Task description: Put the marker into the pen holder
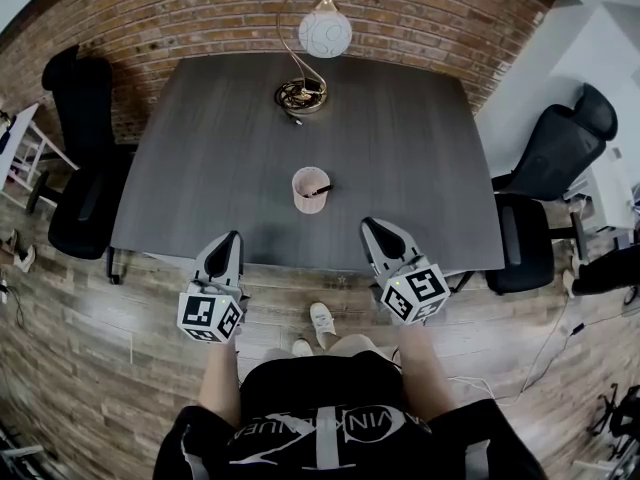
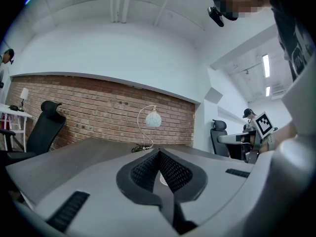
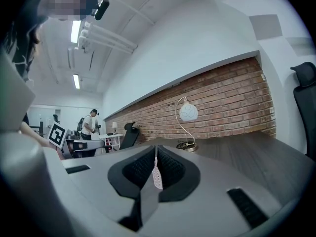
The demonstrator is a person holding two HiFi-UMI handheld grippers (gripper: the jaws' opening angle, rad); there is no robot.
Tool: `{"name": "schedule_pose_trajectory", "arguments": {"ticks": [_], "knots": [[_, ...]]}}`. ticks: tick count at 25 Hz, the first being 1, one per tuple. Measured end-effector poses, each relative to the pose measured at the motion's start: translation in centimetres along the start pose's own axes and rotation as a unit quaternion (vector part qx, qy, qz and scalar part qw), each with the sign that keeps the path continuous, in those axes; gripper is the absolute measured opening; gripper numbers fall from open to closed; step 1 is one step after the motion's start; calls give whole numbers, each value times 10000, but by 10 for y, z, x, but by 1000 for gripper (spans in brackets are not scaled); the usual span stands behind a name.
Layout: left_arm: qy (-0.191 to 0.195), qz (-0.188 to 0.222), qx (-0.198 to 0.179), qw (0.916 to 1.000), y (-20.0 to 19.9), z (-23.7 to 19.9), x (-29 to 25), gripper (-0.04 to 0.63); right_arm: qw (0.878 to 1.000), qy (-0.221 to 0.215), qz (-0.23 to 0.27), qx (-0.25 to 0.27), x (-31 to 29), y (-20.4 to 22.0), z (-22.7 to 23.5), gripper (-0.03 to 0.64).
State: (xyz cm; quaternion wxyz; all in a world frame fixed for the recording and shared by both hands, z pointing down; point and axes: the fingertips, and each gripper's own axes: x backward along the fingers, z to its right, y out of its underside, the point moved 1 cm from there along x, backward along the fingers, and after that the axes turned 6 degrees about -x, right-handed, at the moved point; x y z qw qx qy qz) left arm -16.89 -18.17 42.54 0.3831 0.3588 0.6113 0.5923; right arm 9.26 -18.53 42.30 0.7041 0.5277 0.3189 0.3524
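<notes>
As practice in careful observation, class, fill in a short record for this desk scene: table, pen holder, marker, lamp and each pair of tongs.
Table: dark, brick wall behind
Pen holder: pink, upright, near the table's middle
Marker: in the pen holder, end poking over the rim
Lamp: white globe, at the far edge
Left tongs: shut, empty, at the near edge
Right tongs: shut, empty, at the near edge

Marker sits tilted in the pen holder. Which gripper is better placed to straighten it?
Probably the right gripper: it sits nearer the pink pen holder than the left gripper, and the marker leans over the rim on its side. Both grippers' jaws are shut and empty.
</notes>
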Motion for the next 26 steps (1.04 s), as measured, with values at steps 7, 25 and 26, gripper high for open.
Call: {"name": "schedule_pose_trajectory", "arguments": {"ticks": [7, 25, 26], "knots": [[6, -2, -4, 10000, -1, 0, 6, 14, 10000, 8, -14, 30, 1, 0, -5, 32], [-34, -24, 28, 10000, 2, -4, 10, 14, 10000, -15, -25, -68, 0, 2, -7, 32], [-34, -25, 32, 10000, 2, -4, 10, 14, 10000, -14, -27, -68, 0, 2, -7, 32]]}}
